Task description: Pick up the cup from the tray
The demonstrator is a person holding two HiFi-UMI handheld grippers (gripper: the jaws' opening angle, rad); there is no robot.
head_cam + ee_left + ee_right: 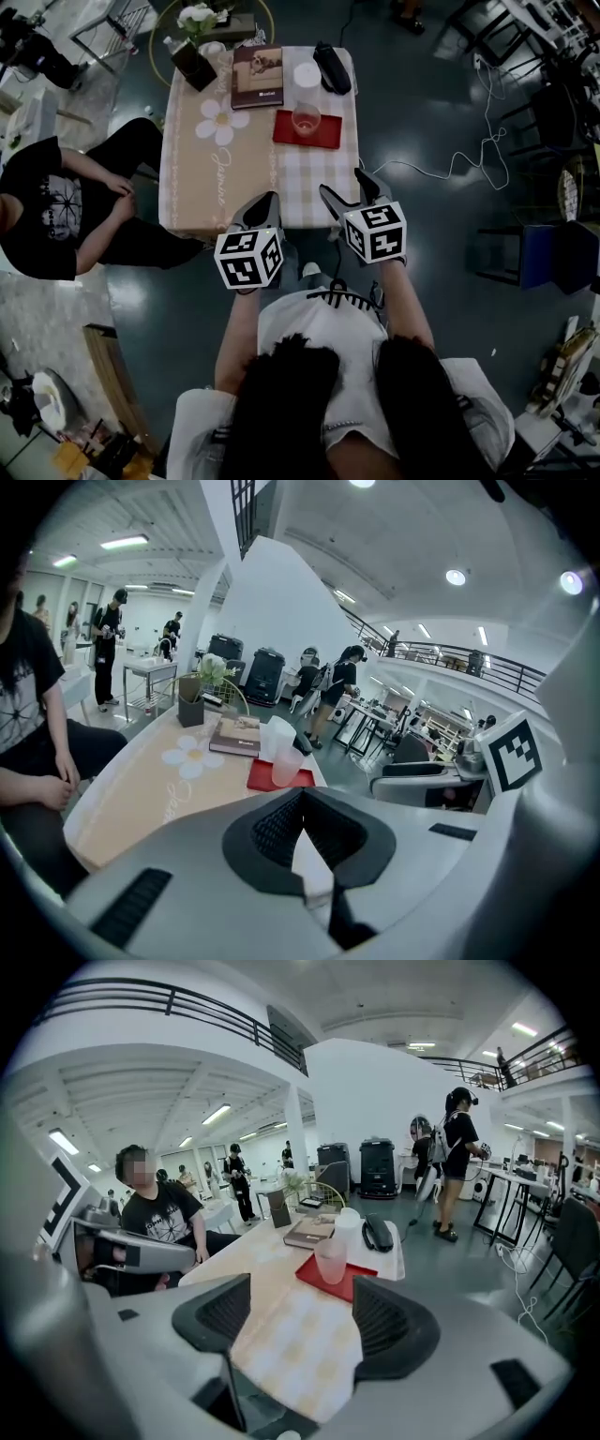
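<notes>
A clear cup (306,118) stands upright on a red tray (325,137) on the far right part of the small table (202,187). Both grippers hover at the table's near edge, well short of the tray. My left gripper (265,202) has its jaws together with nothing between them. The jaws of my right gripper (342,192) stand wide apart and empty. The left gripper view shows the cup (286,764) and tray (261,778) ahead of the left gripper (302,803). In the right gripper view the cup (330,1260) on its tray (356,1282) sits beyond the right gripper (300,1312).
Behind the tray lie a brown book (257,75), a white roll (307,74) and a black case (332,66). A flower vase (195,52) stands at the far left corner. A person (56,206) sits left of the table. Cables (469,150) trail across the floor at right.
</notes>
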